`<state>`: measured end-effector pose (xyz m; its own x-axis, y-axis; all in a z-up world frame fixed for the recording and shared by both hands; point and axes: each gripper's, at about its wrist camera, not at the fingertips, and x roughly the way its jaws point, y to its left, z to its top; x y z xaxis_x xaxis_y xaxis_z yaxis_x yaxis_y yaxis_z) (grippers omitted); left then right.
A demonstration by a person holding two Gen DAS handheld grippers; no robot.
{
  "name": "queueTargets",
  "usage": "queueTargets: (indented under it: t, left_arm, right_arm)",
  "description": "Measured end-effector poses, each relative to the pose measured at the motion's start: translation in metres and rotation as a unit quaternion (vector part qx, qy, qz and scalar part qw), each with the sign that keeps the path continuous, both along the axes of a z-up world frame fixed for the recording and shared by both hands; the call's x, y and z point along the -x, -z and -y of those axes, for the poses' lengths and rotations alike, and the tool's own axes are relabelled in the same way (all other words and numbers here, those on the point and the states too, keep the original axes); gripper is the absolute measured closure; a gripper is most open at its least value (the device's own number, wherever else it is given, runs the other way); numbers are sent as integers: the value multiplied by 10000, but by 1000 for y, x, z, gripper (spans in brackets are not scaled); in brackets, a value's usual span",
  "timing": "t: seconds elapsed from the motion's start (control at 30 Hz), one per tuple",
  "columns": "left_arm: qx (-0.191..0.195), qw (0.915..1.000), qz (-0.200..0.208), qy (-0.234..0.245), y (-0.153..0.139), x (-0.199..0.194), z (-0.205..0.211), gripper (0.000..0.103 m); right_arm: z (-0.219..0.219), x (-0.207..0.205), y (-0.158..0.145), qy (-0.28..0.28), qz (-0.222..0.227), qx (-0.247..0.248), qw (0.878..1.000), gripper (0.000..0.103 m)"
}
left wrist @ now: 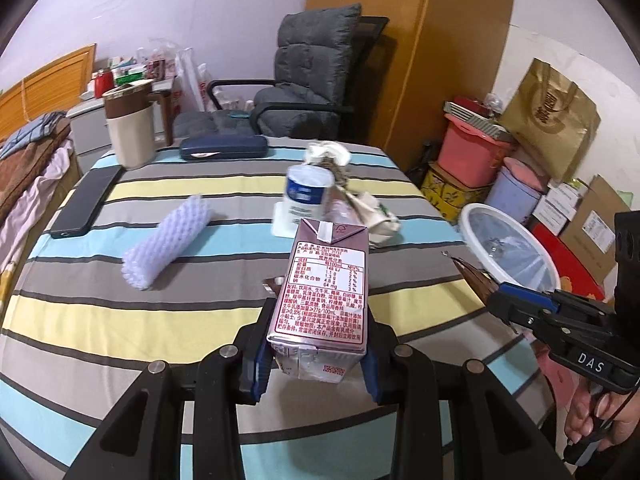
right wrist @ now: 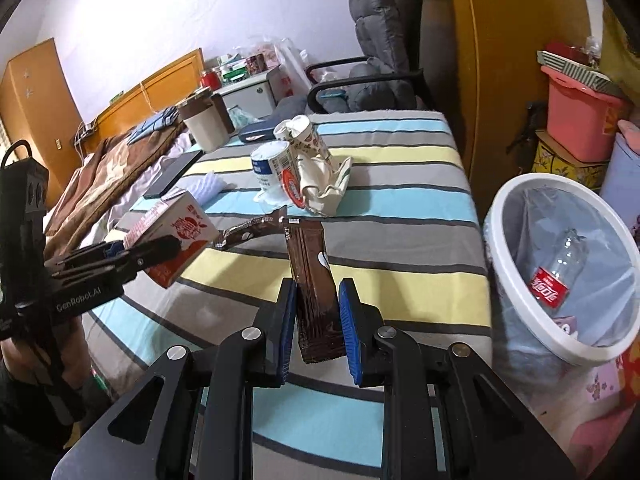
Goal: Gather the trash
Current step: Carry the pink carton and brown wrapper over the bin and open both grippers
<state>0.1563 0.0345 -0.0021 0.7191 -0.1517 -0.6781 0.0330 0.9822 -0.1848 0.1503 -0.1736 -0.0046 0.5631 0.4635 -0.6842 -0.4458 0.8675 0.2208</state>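
My left gripper (left wrist: 316,344) is shut on a brown drink carton (left wrist: 326,284) and holds it above the striped table; the carton also shows in the right wrist view (right wrist: 168,236). My right gripper (right wrist: 318,312) is shut on a dark brown snack wrapper (right wrist: 314,280), whose tip shows in the left wrist view (left wrist: 472,278). A second brown wrapper (right wrist: 252,228) lies on the table beyond it. A crushed white cup (right wrist: 272,168), crumpled paper bags (right wrist: 320,184) and a white foam net sleeve (left wrist: 168,236) lie on the table. The white trash bin (right wrist: 520,280) stands right of the table with a clear bottle (right wrist: 556,276) inside.
A black phone (left wrist: 86,204), a beige jug (left wrist: 130,128) and a dark glasses case (left wrist: 222,148) sit on the table's far left. A grey chair (left wrist: 308,80) stands behind the table. Boxes, a pink tub (left wrist: 472,152) and bags crowd the floor at right.
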Motion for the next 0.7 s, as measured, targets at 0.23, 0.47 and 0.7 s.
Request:
queueTargets:
  t: [0.23, 0.47, 0.7]
  left_arm:
    - [36, 9998, -4, 200, -2, -3, 22, 66]
    - [51, 9992, 20, 396, -6, -12, 42, 66]
    - [-15, 9980, 43, 632, -9, -24, 68, 66]
  right_arm:
    - [12, 5, -2, 188, 73, -1, 9998, 78]
    - [29, 5, -4, 413, 144, -27, 9990, 78]
    - [54, 4, -6, 751, 192, -70, 9970, 78]
